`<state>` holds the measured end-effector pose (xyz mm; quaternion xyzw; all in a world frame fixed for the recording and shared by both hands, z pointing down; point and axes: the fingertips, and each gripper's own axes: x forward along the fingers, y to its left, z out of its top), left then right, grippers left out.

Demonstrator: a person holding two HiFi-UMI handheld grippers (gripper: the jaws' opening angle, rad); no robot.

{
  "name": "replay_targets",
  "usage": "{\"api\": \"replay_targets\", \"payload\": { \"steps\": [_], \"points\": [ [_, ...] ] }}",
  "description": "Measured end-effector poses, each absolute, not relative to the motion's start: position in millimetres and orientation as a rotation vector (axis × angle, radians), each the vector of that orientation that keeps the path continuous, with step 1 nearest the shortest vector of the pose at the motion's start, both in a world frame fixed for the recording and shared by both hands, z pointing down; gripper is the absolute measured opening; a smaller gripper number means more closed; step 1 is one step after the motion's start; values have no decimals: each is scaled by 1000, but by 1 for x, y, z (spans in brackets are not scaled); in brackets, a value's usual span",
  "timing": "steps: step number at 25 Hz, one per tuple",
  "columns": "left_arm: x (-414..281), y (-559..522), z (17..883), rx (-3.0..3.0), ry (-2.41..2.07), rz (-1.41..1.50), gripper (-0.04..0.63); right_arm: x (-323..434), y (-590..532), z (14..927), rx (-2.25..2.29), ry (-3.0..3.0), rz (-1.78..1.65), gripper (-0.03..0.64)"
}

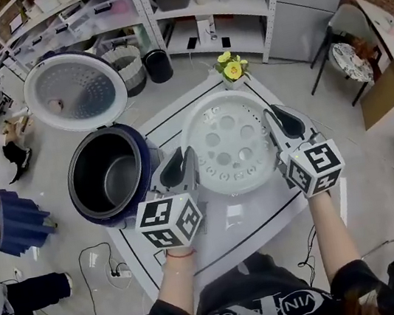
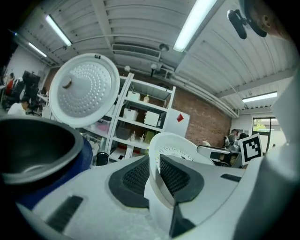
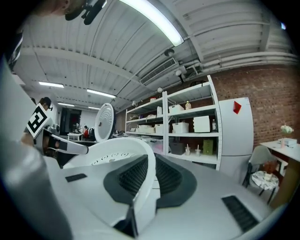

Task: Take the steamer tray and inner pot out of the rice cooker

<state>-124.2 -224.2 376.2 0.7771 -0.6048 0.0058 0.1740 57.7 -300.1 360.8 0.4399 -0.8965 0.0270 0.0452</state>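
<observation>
I hold the white perforated steamer tray above the white table, one gripper on each side of its rim. My left gripper is shut on the left rim, which stands between its pads in the left gripper view as the tray. My right gripper is shut on the right rim, seen as the tray in the right gripper view. The dark blue rice cooker stands to the left, its lid raised. The dark inner pot sits inside it.
A small vase of yellow flowers stands at the table's far corner. Shelving lines the back, with a black bin on the floor. A chair and a cardboard box stand at the right. A blue object lies on the floor at left.
</observation>
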Motion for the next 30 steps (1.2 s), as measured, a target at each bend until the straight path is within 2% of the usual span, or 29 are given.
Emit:
{"api": "replay_targets", "payload": {
  "steps": [16, 30],
  "points": [
    [-139, -323, 558, 1863, -1676, 245, 67, 37, -410, 543, 1177, -2531, 405, 49],
    [-136, -360, 589, 1871, -1629, 379, 69, 33, -452, 590, 1136, -2422, 459, 51]
  ]
}}
